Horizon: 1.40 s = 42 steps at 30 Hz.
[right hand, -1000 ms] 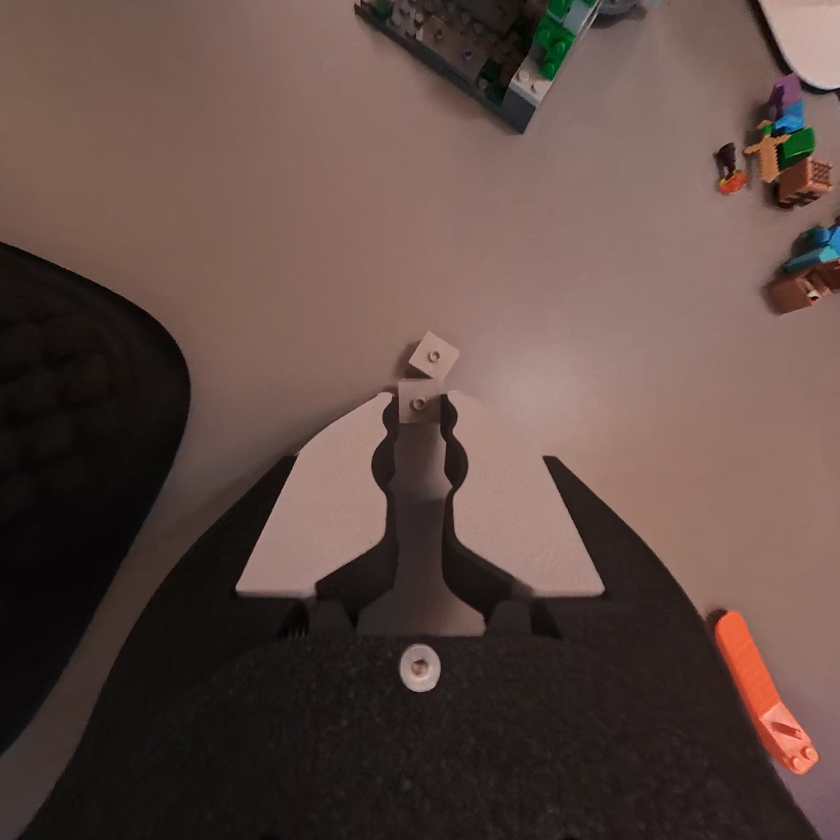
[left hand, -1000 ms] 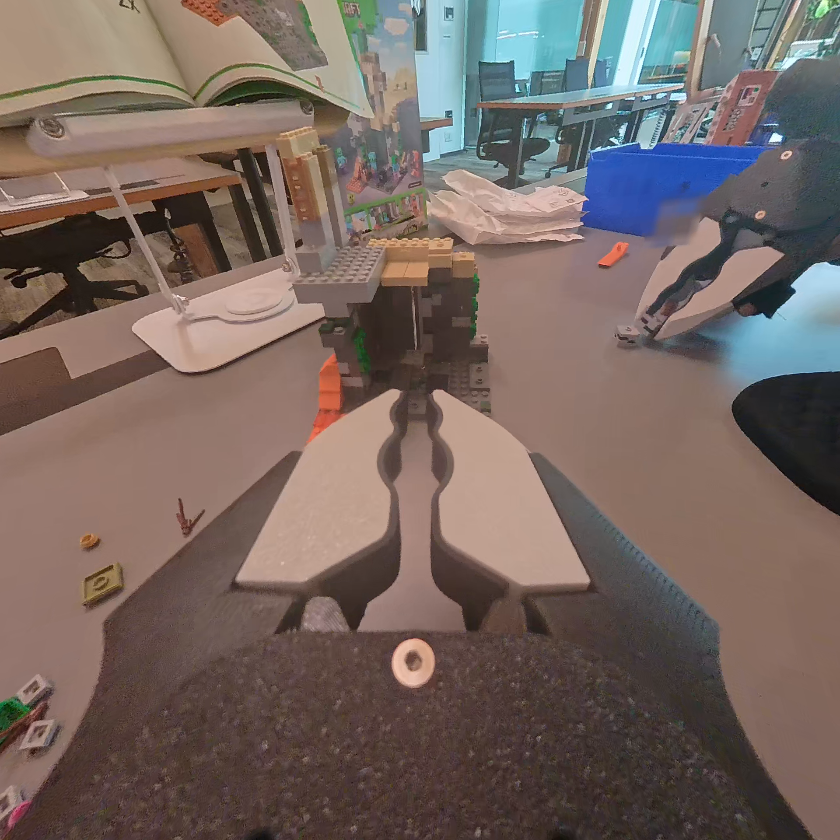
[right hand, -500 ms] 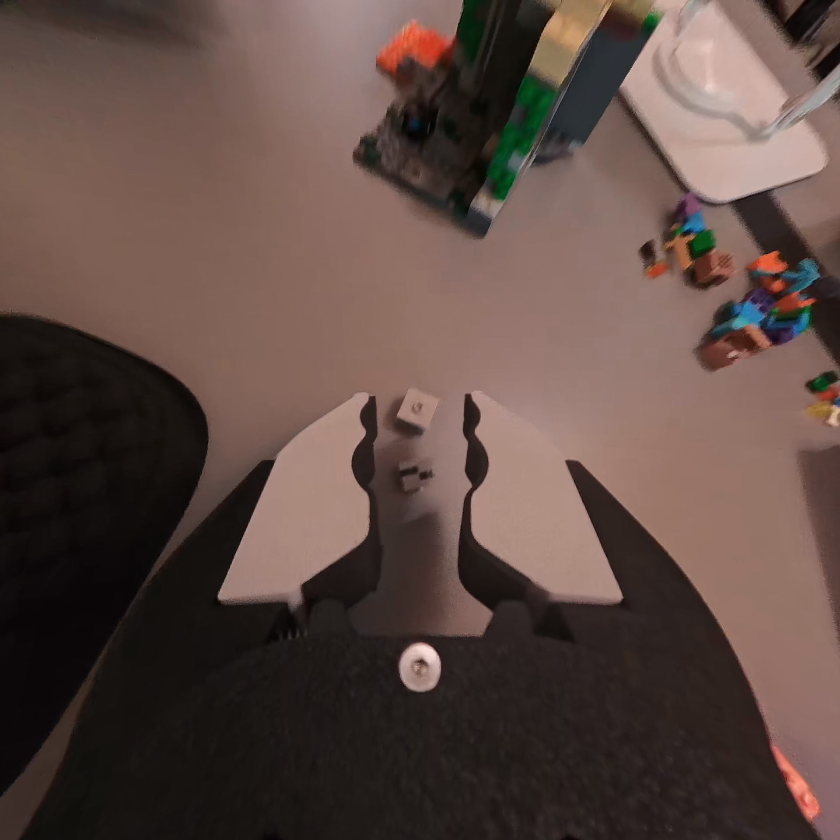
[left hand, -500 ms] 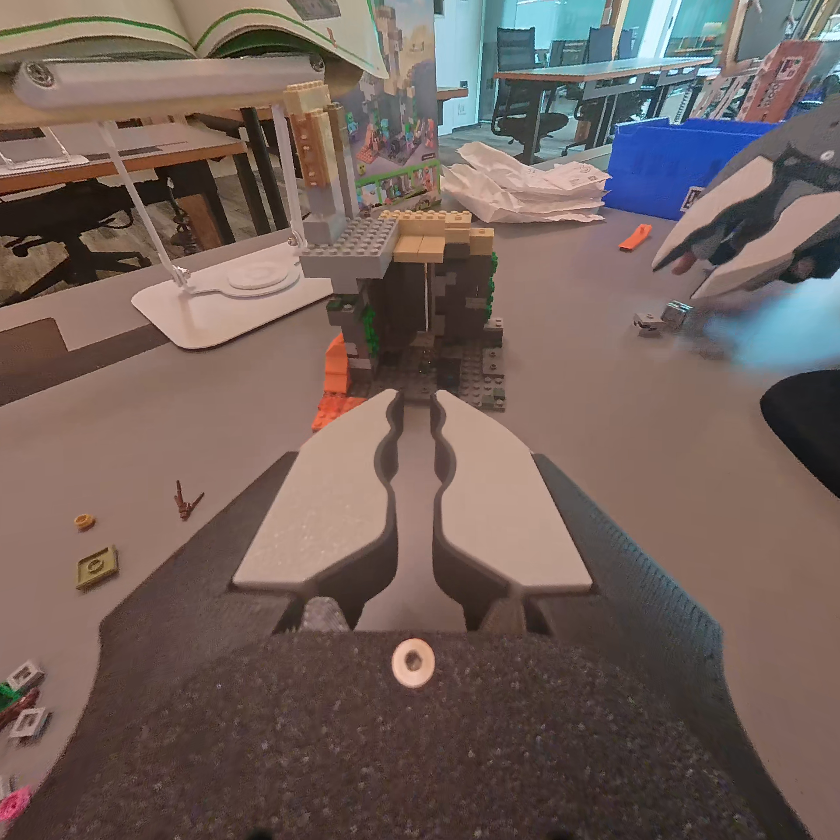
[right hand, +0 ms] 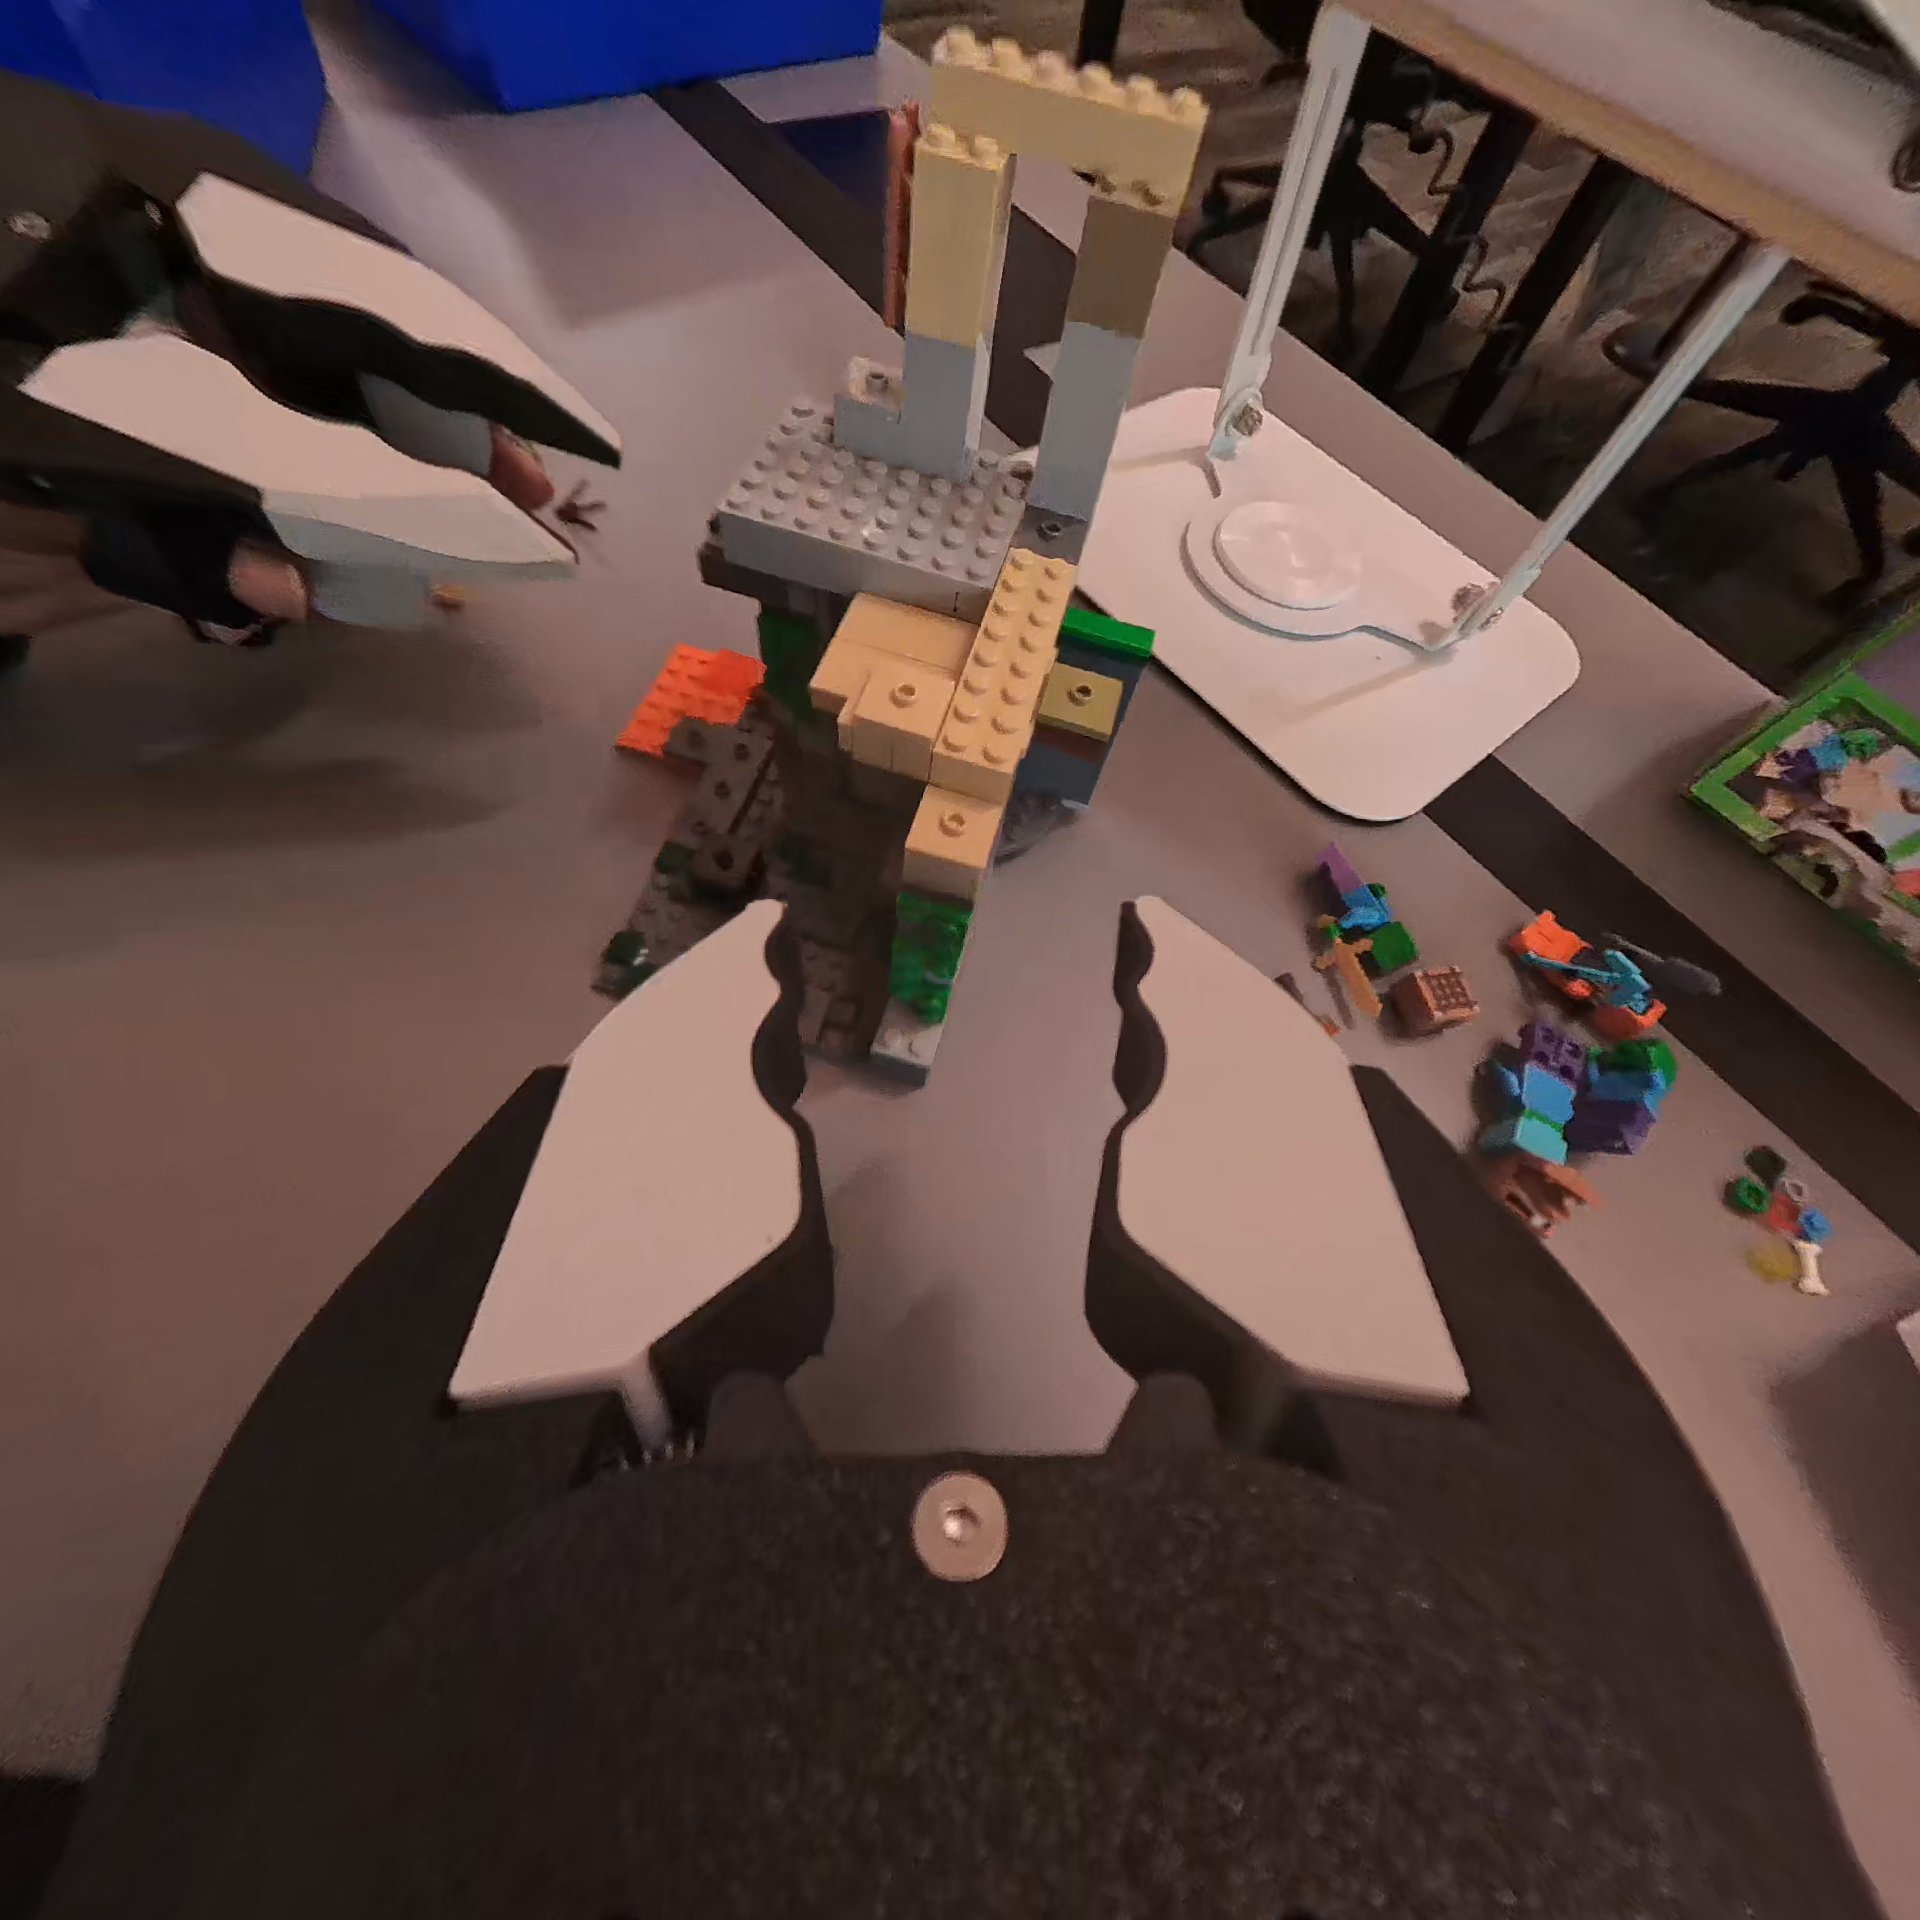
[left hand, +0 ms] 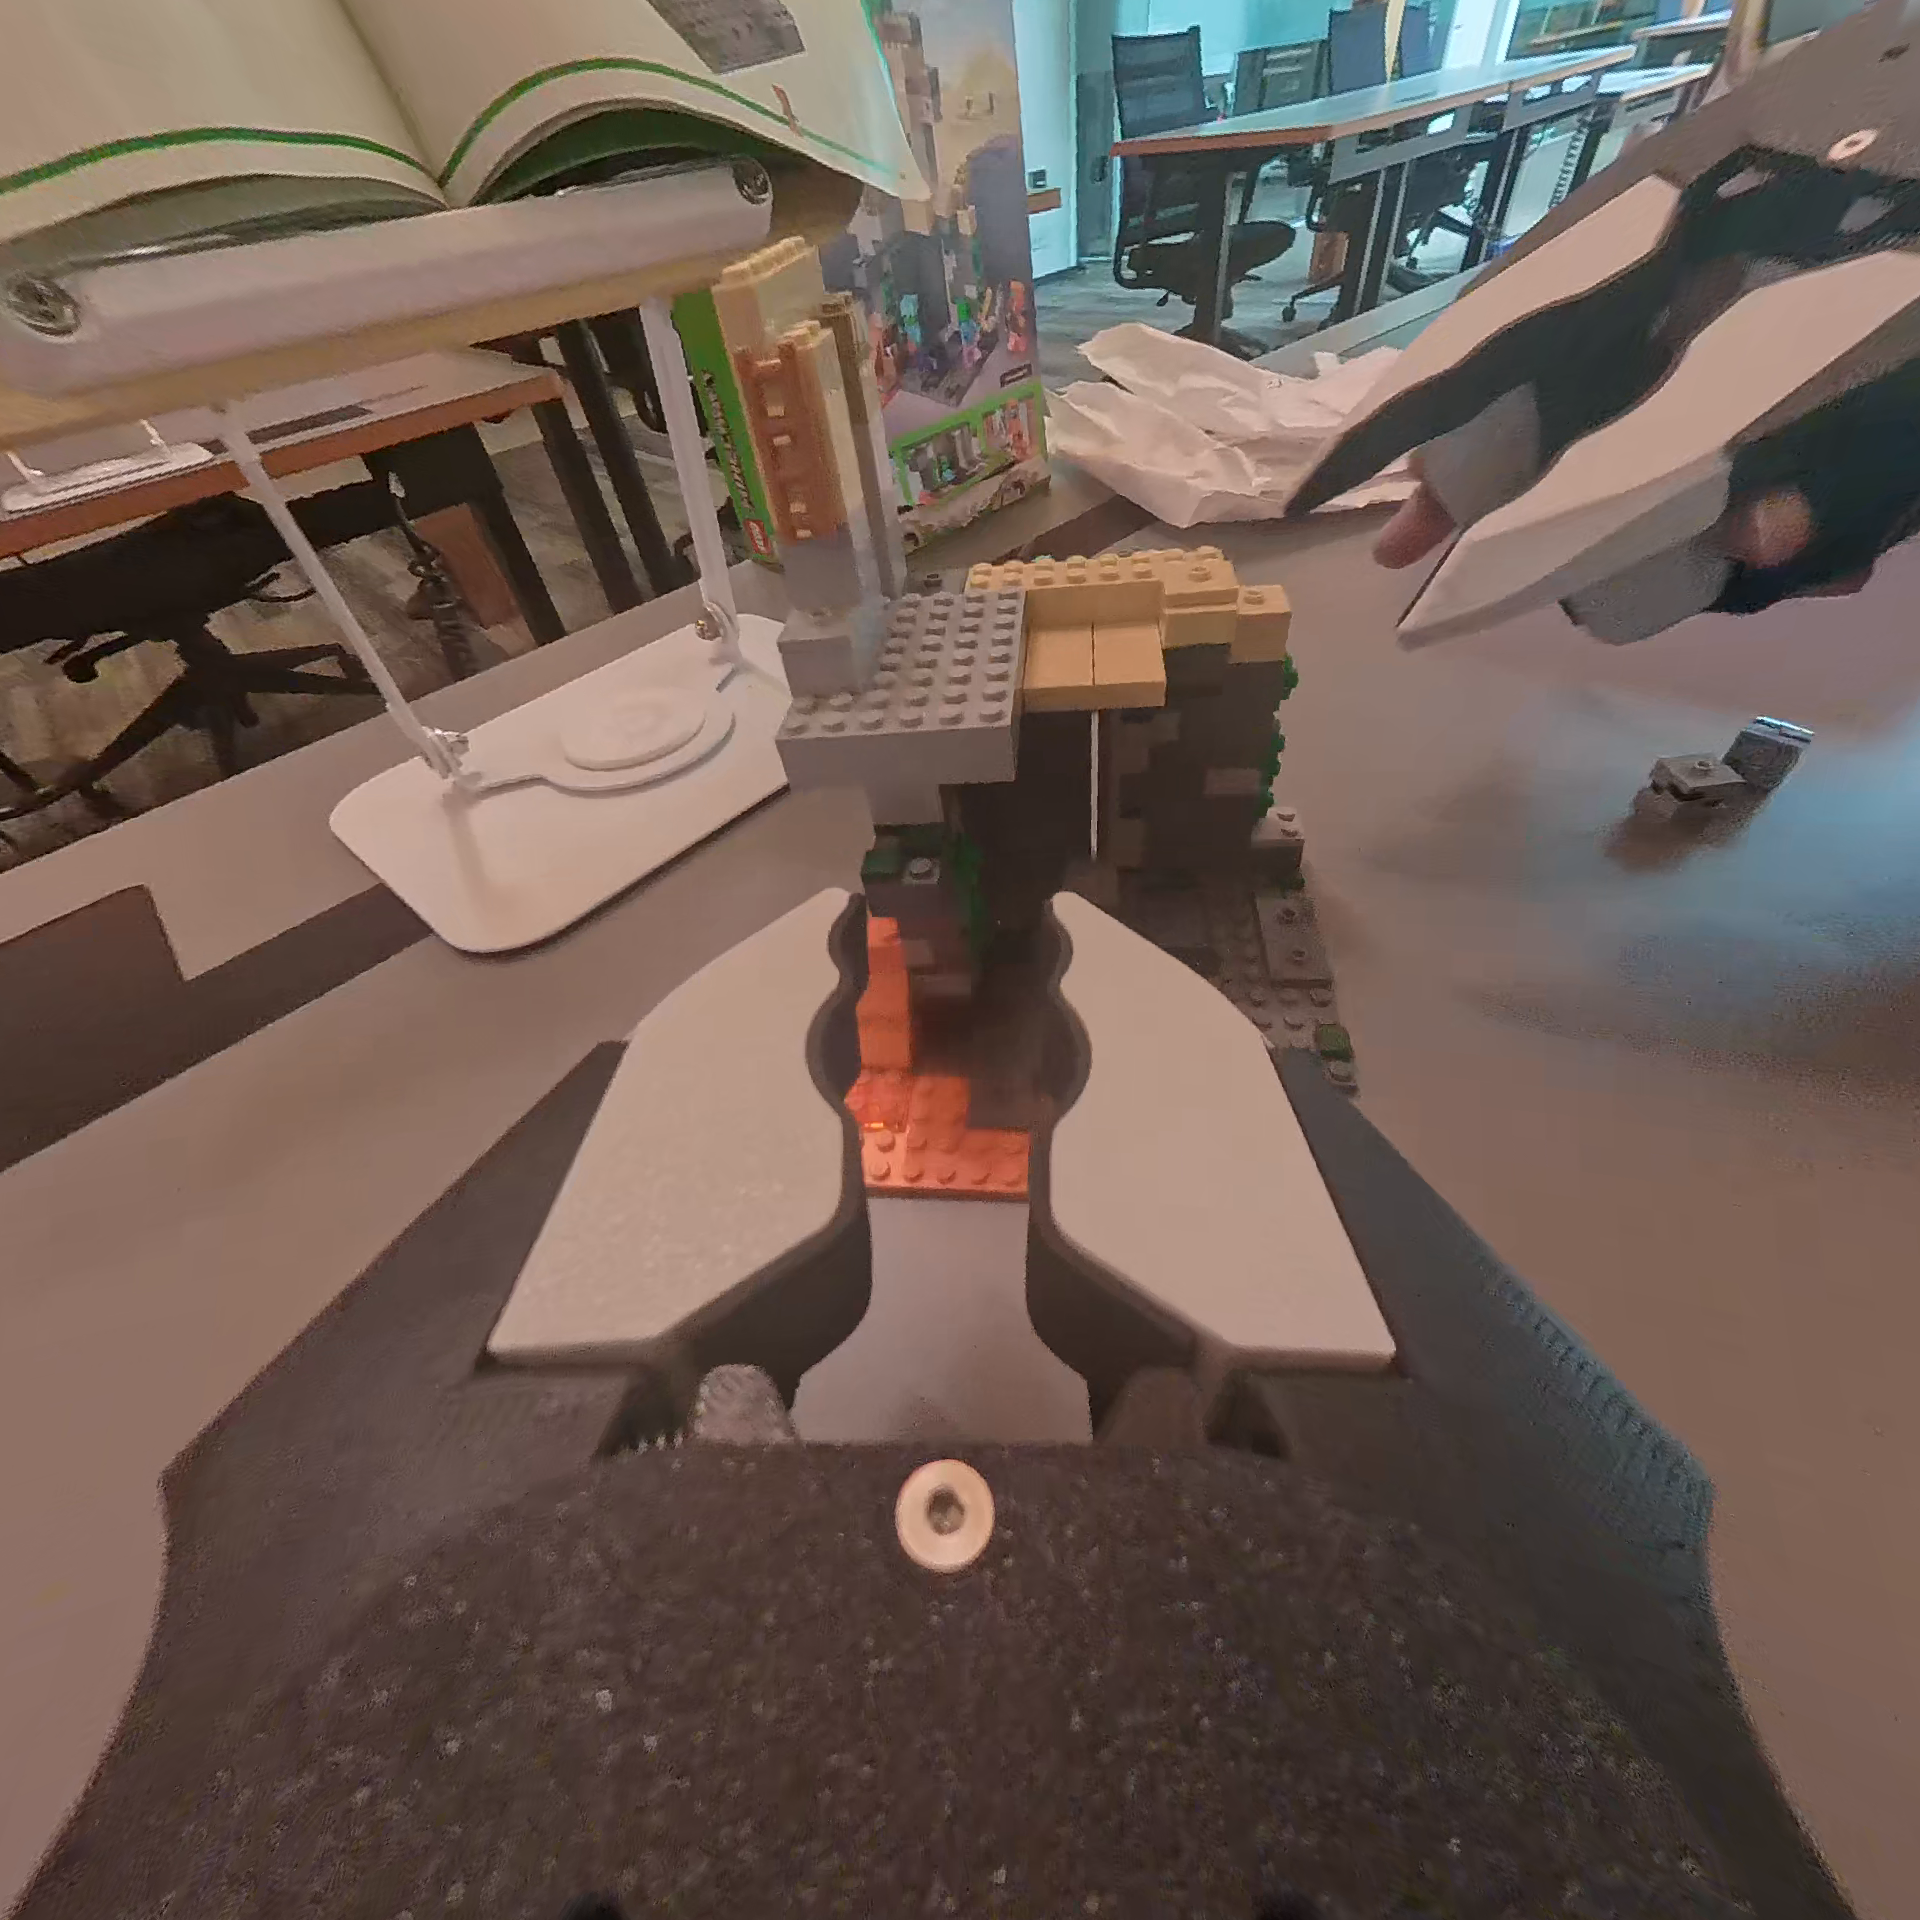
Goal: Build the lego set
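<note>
The lego build [left hand: 1039, 727] stands mid-table, with dark rock walls, an orange base, a grey studded plate [left hand: 914, 686] and tan top. In the right wrist view it [right hand: 914, 675] carries a tall tan arch [right hand: 1039, 187]. My left gripper [left hand: 954, 914] is open and empty, just short of the build's orange base; it also shows in the right wrist view [right hand: 592, 509]. My right gripper [right hand: 951, 914] is wide open and empty, above the table and pointing at the build; it also shows in the left wrist view [left hand: 1351, 571]. Two small grey pieces [left hand: 1714, 769] lie on the table at the right.
A white book stand [left hand: 561, 821] holds the open instruction book [left hand: 312, 104] behind the build. The set's box [left hand: 935, 364] and white bags [left hand: 1195, 436] lie farther back. Minifigures and small loose parts [right hand: 1558, 1070] lie right of the build. A blue bin [right hand: 623, 42] stands at the back.
My right gripper let go of the small grey piece, rose, opened wide and swung toward the build. My left gripper opened and moved closer to the build.
</note>
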Available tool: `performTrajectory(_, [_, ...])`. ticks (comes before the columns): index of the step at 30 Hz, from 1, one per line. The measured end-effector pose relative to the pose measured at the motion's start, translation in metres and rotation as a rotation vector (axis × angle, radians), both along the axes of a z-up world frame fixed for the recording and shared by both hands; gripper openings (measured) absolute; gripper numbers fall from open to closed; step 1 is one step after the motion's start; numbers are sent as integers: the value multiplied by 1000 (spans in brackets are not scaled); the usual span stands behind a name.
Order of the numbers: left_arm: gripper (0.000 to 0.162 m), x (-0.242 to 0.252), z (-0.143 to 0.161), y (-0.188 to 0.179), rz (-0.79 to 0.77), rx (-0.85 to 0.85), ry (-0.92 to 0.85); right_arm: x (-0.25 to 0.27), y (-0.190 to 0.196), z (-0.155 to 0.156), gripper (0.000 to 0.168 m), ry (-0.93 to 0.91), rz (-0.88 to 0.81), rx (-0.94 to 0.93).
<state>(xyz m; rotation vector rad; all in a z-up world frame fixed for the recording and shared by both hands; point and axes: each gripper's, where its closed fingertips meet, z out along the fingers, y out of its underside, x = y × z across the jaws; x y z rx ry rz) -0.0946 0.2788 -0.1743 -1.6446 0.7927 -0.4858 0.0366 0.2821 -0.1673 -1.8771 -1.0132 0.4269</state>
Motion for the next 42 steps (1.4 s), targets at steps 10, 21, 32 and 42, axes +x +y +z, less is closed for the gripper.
performTrajectory(10, [31, 4, -11, -10, -30, 21, 54, -22, 20, -33, 59, -41, 36, -96])
performTrajectory(21, [29, 6, -11, -14, -37, 23, 65, -34, -5, -39, 26, -131, -85, -73])
performTrajectory(32, [15, 4, 4, -24, -37, 77, 45, 47, -63, -1, 31, -275, 232, -90])
performTrajectory(42, [13, 15, 7, -37, -71, 73, 42, 96, -96, -65, 37, -404, 46, -364])
